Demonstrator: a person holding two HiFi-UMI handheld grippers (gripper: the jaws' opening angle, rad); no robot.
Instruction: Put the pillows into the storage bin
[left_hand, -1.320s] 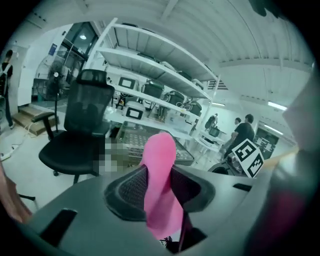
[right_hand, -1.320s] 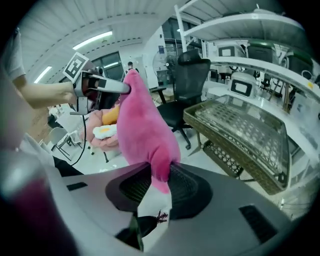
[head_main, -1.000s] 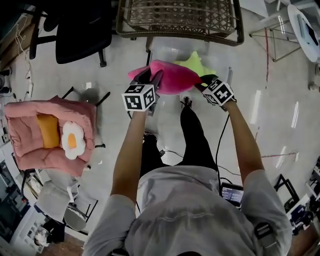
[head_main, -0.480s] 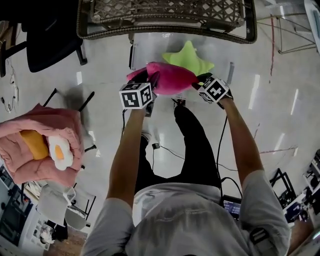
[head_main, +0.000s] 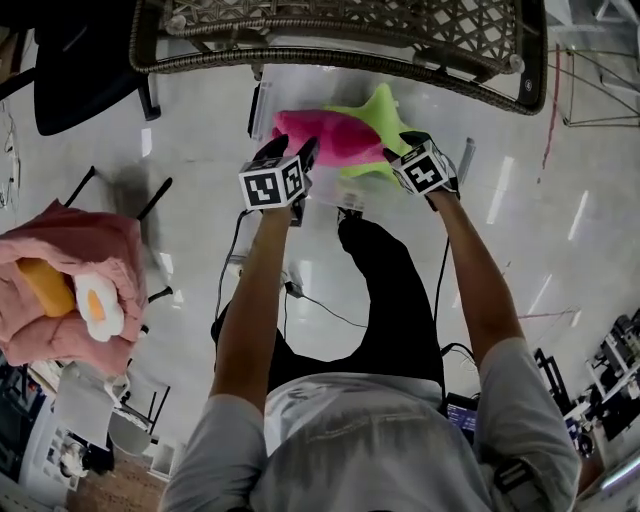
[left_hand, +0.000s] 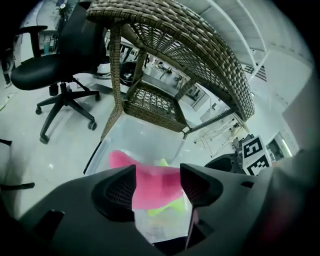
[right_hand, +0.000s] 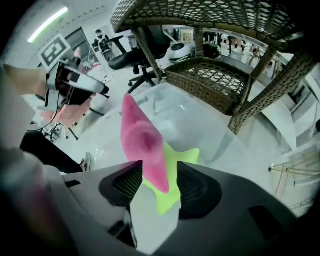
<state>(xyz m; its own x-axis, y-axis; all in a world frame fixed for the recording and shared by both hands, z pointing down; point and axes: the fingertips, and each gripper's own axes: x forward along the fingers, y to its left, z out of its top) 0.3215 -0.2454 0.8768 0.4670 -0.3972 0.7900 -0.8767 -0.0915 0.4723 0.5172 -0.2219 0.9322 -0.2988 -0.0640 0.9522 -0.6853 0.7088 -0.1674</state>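
A pink pillow (head_main: 325, 138) hangs over the clear storage bin (head_main: 262, 100), just above a green star pillow (head_main: 384, 112) that lies inside it. My left gripper (head_main: 290, 152) is at the pillow's left end and my right gripper (head_main: 402, 150) at its right end. Both sets of jaws are opening. In the left gripper view the pink pillow (left_hand: 150, 182) shows between the wide jaws with no pad pressing on it. In the right gripper view its pointed end (right_hand: 145, 145) sits loose between the jaws, above the green pillow (right_hand: 170, 175).
A wicker chair (head_main: 330, 40) stands right behind the bin. A black office chair (head_main: 80, 70) is at the back left. At the left, a pink seat (head_main: 70, 250) holds an orange pillow (head_main: 45, 285) and a fried-egg pillow (head_main: 100, 305). Cables run across the floor.
Both grippers carried the pink pillow forward over the bin. Their jaws have spread, and the pillow has come free of the pads and sits lower over the green one.
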